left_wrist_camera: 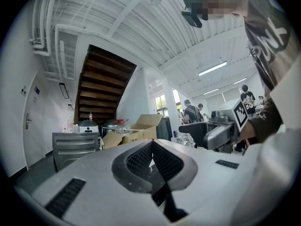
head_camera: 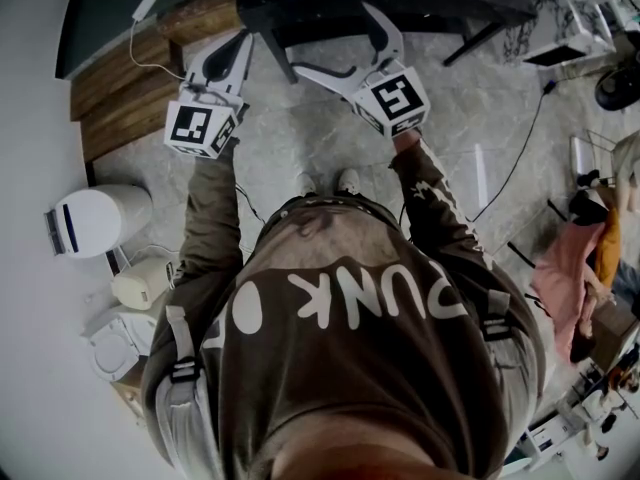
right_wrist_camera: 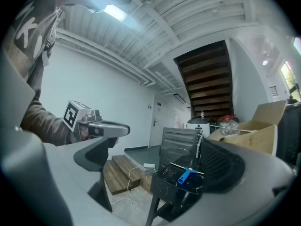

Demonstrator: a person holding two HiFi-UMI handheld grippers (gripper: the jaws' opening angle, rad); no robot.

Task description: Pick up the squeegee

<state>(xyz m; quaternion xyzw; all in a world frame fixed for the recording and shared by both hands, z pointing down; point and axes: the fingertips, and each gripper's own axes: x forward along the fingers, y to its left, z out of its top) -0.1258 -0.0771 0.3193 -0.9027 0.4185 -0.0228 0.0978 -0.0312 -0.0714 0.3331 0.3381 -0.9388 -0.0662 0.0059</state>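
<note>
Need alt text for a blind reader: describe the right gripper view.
The right gripper, jaws wide apart and empty, points at a blue-handled squeegee lying on a dark table ahead. At the left, the left gripper with its marker cube is held level, jaws together; wooden steps lie beyond.

Bright, even light all round. A ceiling strip light [right_wrist_camera: 115, 12] glares white high above my right claw [right_wrist_camera: 155, 161], and the windows [left_wrist_camera: 160, 105] blow out beyond my left claw [left_wrist_camera: 151, 147]. Fisheye bends the edges, the corners go black, and my near jaws look soft.
</note>
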